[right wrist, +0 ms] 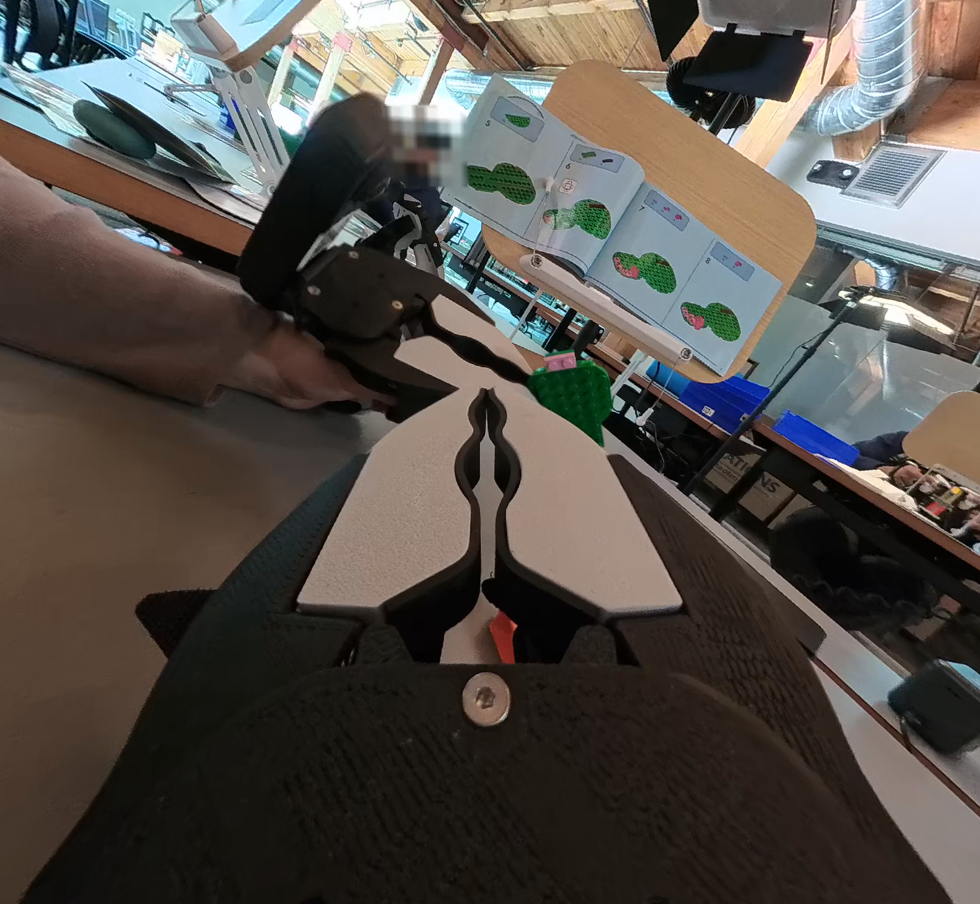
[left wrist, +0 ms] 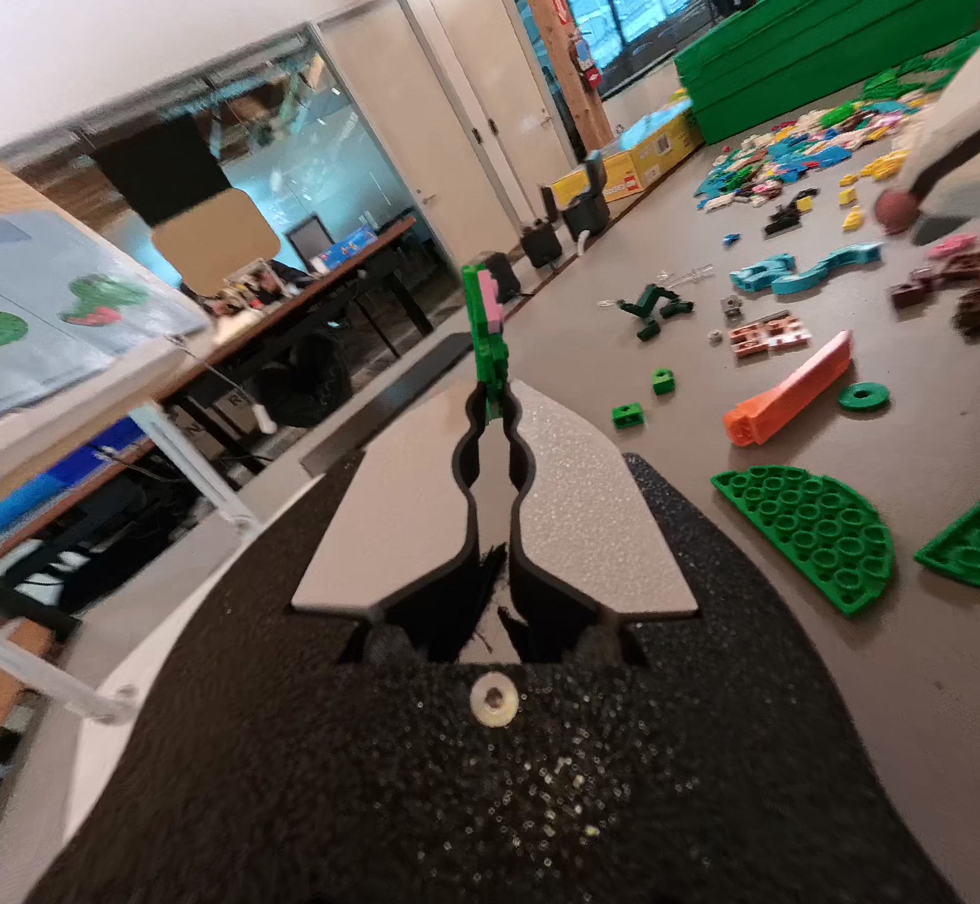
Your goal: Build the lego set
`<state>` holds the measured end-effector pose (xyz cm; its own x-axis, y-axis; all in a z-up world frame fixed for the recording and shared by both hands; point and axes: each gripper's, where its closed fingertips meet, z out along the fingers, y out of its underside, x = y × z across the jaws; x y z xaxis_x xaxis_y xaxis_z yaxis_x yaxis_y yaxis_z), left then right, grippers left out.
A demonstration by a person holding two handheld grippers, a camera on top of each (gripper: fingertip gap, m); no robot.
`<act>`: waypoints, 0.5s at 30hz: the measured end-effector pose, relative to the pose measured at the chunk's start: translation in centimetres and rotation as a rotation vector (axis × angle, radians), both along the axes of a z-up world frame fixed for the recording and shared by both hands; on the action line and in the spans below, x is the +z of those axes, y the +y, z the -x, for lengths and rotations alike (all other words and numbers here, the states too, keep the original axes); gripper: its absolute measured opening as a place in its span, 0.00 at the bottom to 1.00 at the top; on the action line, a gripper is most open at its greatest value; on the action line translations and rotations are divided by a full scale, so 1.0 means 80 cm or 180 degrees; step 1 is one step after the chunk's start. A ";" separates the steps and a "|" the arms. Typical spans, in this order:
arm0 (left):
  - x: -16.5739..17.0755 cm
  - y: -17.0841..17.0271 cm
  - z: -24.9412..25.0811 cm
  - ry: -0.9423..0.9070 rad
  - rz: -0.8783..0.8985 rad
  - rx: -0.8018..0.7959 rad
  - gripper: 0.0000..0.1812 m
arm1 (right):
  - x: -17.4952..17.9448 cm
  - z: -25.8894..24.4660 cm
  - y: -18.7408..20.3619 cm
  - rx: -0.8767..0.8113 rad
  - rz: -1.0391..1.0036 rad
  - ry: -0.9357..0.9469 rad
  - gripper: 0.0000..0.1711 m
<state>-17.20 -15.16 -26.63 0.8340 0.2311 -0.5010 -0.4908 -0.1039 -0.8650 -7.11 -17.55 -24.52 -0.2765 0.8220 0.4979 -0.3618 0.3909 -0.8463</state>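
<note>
My left gripper (left wrist: pixel 493 396) is shut on the edge of a green lego plate (left wrist: pixel 485 343) with a pink brick (left wrist: pixel 490 303) on it, held up edge-on above the grey table. In the right wrist view the same green plate (right wrist: pixel 575 396) with its pink brick (right wrist: pixel 561 362) shows held by the left gripper (right wrist: pixel 522 376), just right of my right gripper's tips. My right gripper (right wrist: pixel 489 396) is shut and empty, low over the table. An open instruction booklet (right wrist: pixel 610 221) stands on a wooden board behind.
On the table lie a green half-round plate (left wrist: pixel 811 534), an orange brick separator (left wrist: pixel 790 391), two small green bricks (left wrist: pixel 663 380), turquoise pieces (left wrist: pixel 806 269), a dark green assembly (left wrist: pixel 649 309) and a heap of loose bricks (left wrist: pixel 795 152) by a green bin (left wrist: pixel 827 41). A person's arm (right wrist: pixel 122 295) holds the left gripper. The gap from one gripper's tips to the other's is roughly 11 centimetres.
</note>
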 end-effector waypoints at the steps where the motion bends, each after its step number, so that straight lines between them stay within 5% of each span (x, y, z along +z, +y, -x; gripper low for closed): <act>1: -0.001 0.001 -0.003 -0.0181 0.0045 -0.0087 0.03 | -0.001 0.002 0.004 -0.0067 -0.0026 -0.0001 0.00; 8: 0.005 0.004 -0.034 -0.2023 0.0183 -0.0951 0.03 | 0.004 0.015 0.043 -0.0551 0.0158 -0.0015 0.00; 15: 0.020 0.000 -0.058 -0.3309 0.0150 -0.1565 0.03 | -0.002 0.025 0.054 -0.0971 -0.0055 -0.0053 0.20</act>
